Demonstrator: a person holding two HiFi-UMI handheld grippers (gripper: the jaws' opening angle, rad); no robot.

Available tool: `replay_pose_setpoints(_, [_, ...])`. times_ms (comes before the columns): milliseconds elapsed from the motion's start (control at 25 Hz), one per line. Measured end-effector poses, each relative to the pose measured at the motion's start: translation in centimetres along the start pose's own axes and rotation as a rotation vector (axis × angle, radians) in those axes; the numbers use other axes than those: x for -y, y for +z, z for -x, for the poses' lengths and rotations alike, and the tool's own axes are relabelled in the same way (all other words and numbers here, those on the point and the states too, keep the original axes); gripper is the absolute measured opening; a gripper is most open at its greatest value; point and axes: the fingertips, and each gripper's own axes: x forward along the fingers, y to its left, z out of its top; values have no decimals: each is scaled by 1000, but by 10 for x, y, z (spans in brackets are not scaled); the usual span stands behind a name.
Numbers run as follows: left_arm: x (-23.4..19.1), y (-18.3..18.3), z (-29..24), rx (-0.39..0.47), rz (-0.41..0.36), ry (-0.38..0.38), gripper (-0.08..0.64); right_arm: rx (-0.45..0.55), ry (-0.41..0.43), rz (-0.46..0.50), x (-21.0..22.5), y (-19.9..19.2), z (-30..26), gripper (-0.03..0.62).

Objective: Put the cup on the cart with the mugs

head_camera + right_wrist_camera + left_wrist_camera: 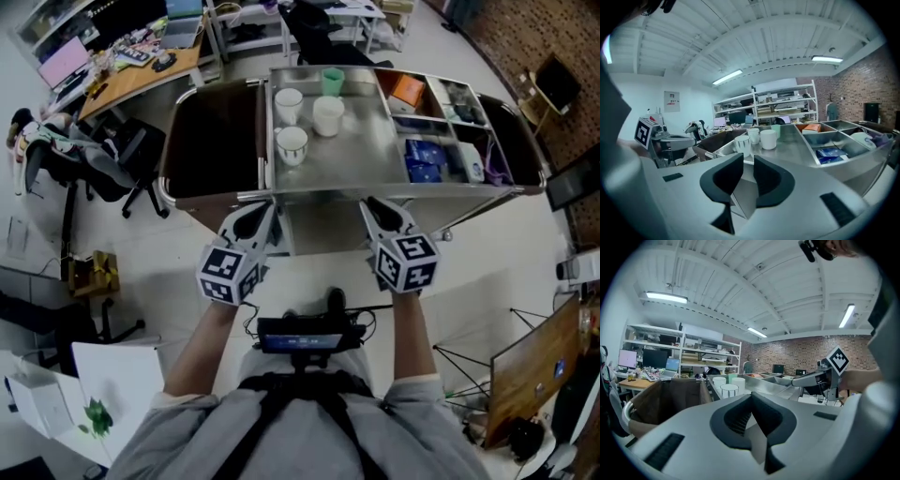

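Observation:
A steel cart [375, 150] stands in front of me. On its flat top are three white mugs [292, 145] [288, 103] [328, 115] and, behind them, a pale green cup [333, 82]. The right gripper view shows the same group, nearest mug [742, 143] and green cup [776, 130]. Both grippers hover just short of the cart's front edge and hold nothing. My left gripper [261, 212] [751, 399] has its pads meeting. My right gripper [375, 208] [748, 164] shows a narrow empty gap between its pads.
A brown bag [211, 141] hangs on the cart's left end. Bins on its right hold an orange box [408, 89] and blue packets [427, 159]. An office chair [122, 159] and a cluttered desk [141, 66] stand to the left, and a wooden table [539, 361] at lower right.

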Motion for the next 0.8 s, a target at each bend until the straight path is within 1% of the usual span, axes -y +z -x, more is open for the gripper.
replay_pose_setpoints(80, [-1, -8, 6, -5, 13, 8, -3, 5, -47, -29, 7, -15, 11, 31])
replay_pose_setpoints(160, [-3, -17, 14, -11, 24, 16, -3, 2, -73, -67, 12, -30, 21, 8])
replay_pose_setpoints(360, [-7, -33, 33, -26, 48, 39, -3, 4, -106, -158, 21, -57, 44, 5])
replay_pose_setpoints(440, [-7, -41, 40, -36, 61, 45, -3, -2, -109, -164, 21, -65, 47, 3])
replay_pose_setpoints(600, [-6, -55, 48, -55, 82, 48, -3, -29, -113, -145, 17, -80, 51, 2])
replay_pose_setpoints(800, [-3, -61, 52, -58, 86, 50, -3, -46, -117, -134, 17, -92, 53, 2])
